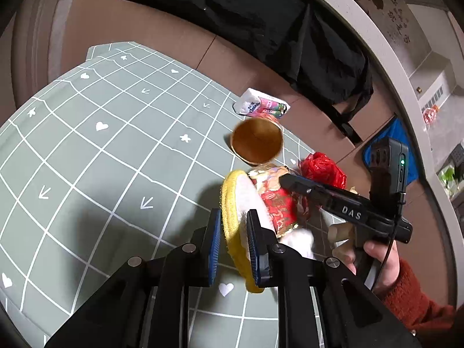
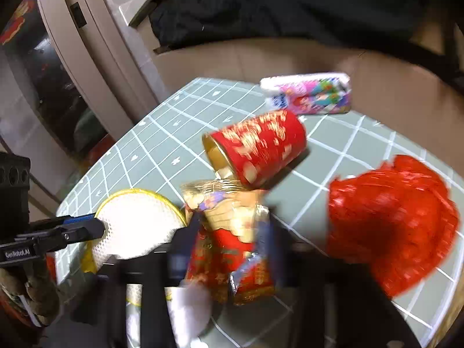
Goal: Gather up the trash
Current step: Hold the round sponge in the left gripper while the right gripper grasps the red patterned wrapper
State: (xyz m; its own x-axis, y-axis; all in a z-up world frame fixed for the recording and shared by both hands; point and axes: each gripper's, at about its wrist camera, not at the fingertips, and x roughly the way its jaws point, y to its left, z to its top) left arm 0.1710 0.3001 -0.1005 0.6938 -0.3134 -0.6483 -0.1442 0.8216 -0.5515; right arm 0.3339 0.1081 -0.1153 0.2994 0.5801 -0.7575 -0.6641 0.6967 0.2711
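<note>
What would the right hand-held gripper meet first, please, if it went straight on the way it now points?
Probably the red cylindrical can with gold print lying on its side just beyond the crumpled red-and-gold wrapper that the right hand-held gripper holds; motion blur makes depth uncertain.

A green mat with a white grid (small hearts and arrows printed on it) fills the lower left. Toward centre right lie a red can on its side, a tissue pack and a red net bag.

Grey-green grid mat over brown floor; black cloth heaped beyond; curved pale wall trim.
</note>
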